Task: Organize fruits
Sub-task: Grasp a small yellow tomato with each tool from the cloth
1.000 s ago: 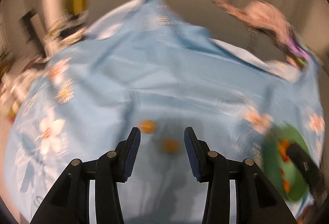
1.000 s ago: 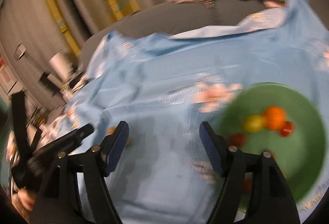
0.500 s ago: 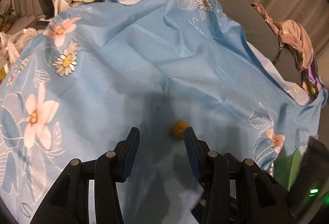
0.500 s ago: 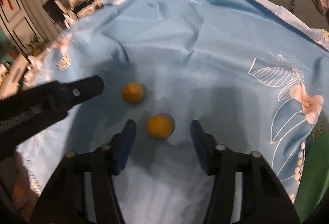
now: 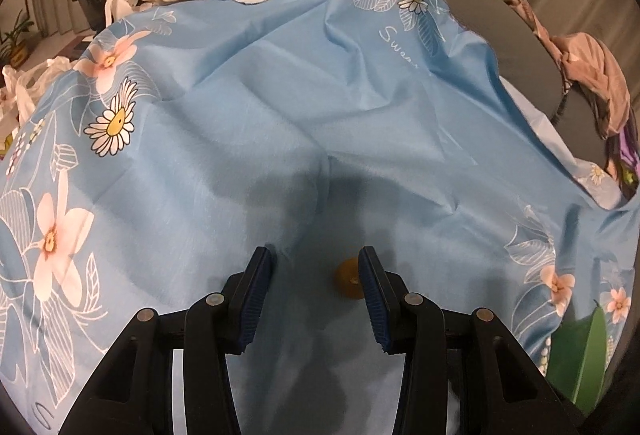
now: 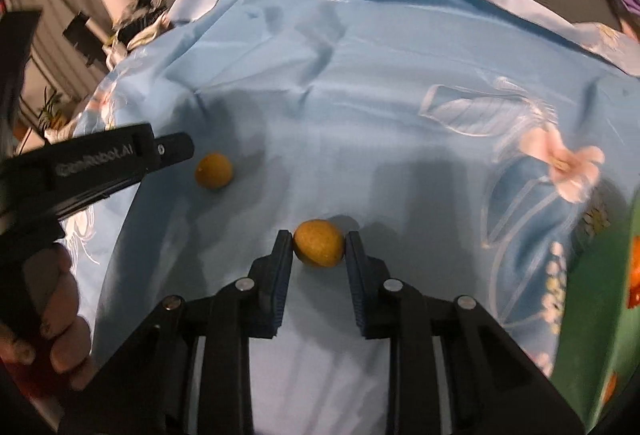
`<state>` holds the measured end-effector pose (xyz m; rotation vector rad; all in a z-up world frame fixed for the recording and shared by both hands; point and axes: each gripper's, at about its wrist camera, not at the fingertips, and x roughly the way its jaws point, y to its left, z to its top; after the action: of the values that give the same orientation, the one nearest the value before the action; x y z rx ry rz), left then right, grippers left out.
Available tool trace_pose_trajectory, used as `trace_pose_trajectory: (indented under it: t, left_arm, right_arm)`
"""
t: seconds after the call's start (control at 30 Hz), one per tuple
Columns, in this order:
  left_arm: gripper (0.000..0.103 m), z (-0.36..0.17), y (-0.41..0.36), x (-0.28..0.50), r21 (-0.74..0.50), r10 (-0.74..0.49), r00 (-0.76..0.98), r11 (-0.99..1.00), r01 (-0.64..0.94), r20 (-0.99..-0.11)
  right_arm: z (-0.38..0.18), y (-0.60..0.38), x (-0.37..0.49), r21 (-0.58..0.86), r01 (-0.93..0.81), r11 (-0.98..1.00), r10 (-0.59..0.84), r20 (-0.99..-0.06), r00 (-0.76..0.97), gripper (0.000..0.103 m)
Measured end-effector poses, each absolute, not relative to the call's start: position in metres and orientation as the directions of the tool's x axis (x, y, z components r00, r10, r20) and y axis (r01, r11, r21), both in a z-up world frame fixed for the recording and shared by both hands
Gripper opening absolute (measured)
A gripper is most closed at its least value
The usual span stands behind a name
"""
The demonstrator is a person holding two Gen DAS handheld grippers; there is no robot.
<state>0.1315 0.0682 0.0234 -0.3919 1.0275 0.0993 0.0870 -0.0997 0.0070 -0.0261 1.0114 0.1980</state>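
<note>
Bracketing item one: small orange-yellow fruit [image 6: 319, 248], round, lying on the blue floral cloth [image 6: 400, 123], sits between the pads of the right gripper [image 6: 318, 259]; jaws narrowed to about the fruit's width, the right pad touching or nearly so, a sliver of gap at the left; whether it is truly gripped cannot be told. Placement reads as a pinch lined up across the widest part, so the fruit will not squirt out on closing

Item two: second orange-yellow fruit [image 5: 349, 279], same kind, on the cloth at 10 o'clock from the first in the right wrist view. In the left wrist view it lies just inside the right finger of the left gripper [image 5: 316, 275], off-centre; jaws wide apart, holding nothing. Judgement: the gripper needs to shift toward 3 o'clock to centre the fruit before closing

Item three: green bowl [image 6: 592, 315], at 3 o'clock in the right wrist view, orange and red fruit inside at its edge; likely destination, kept near so each carry is short

Item four: cloth, wrinkled, draped over a grey surface; soft folds may let a fruit roll

Item five: pile of clothes [image 5: 588, 75], at 2 o'clock, well apart
</note>
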Motion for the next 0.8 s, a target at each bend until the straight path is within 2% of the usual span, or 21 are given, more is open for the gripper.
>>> trace_pose_trajectory:
  t: [0.13, 0.3, 0.6, 0.8]
  left_arm:
    - [0.043, 0.027, 0.068, 0.13, -0.265, -0.092, 0.522, 0.926, -0.267, -0.848]
    - [0.043, 0.048, 0.071, 0.12, -0.351, -0.161, 0.572, 0.905, -0.239, -0.804]
    - [0.043, 0.023, 0.044, 0.141, -0.224, -0.094, 0.491, 0.951, -0.212, -0.866]
    - [0.043, 0.006, 0.044, 0.151, -0.231, -0.104, 0.455, 0.944, -0.234, -0.884]
  right_arm:
    - [0.017, -0.118, 0.079, 0.07, -0.132, 0.989, 0.132, -0.829, 0.543, 0.028]
    - [0.026, -0.134, 0.069, 0.108, -0.098, 0.989, 0.144, -0.815, 0.56, 0.028]
    - [0.043, -0.147, 0.057, 0.146, -0.08, 0.986, 0.165, -0.781, 0.602, 0.028]
    - [0.05, -0.153, 0.052, 0.156, -0.065, 0.986, 0.162, -0.766, 0.623, 0.028]
